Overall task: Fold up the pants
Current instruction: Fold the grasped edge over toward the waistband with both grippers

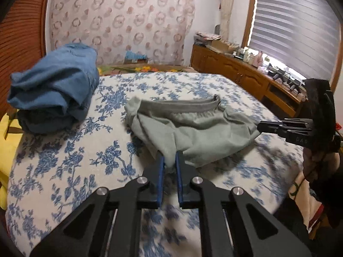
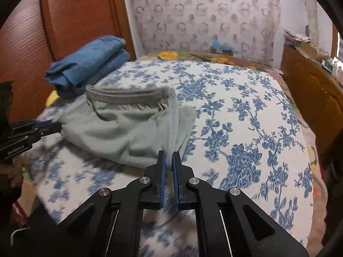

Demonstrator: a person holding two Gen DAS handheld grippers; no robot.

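Left wrist | pants point(image 1: 193, 132) hem pinched in left tongs point(image 1: 170, 157) (right tongs point(image 1: 260, 126) too)

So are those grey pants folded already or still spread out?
Partly folded: the grey pants lie doubled in a short bundle, waistband at the far edge.

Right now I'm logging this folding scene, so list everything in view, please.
grey pants: one, grey-green, mid-bed, near edge pinched at both corners.
blue garment: one, blue, folded, far left of bed by the headboard.
bedspread: one, white with blue flowers, covering the bed.
headboard: one, reddish wood, behind the blue garment.
sideboard: one, brown wood, cluttered top, under the window.
left gripper: black, blue pads, shut on pants.
right gripper: black, blue pads, shut on pants.
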